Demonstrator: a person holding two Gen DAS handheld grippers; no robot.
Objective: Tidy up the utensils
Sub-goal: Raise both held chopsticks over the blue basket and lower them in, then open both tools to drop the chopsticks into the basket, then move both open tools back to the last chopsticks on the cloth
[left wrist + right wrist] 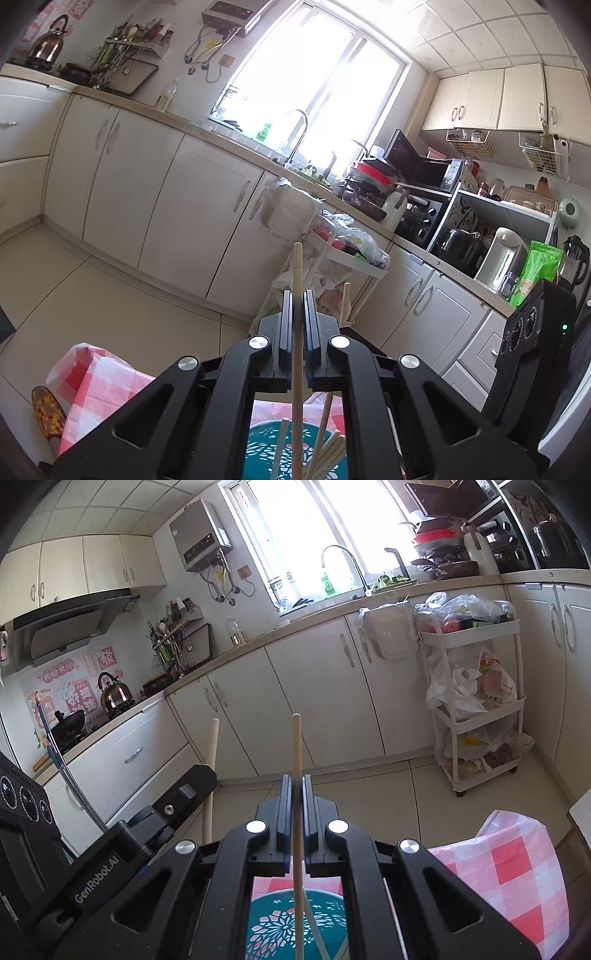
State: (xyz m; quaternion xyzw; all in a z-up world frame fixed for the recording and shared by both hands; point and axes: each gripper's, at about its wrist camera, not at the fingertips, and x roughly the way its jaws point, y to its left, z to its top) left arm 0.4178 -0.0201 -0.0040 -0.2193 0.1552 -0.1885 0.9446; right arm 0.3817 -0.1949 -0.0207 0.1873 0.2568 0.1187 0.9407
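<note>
Chopstick [296, 760] clamped above teal basket's rim [266, 895].

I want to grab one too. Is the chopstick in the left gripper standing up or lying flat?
Standing up. The chopstick runs straight up between the shut left gripper, its lower end over the teal basket.

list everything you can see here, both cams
chopstick in left gripper: 1, pale wood, upright between its fingers
chopstick in right gripper: 1, pale wood, upright between its fingers
teal basket: 1, teal with cut-out flowers, below both grippers, loose chopsticks inside
checked cloth: 1, red and white, under the basket
trolley: 1, white, three tiers, bagged goods, by the cabinets
kettle: 1, metallic, on the stove
left gripper: black, shut on chopstick
right gripper: black, shut on chopstick
</note>
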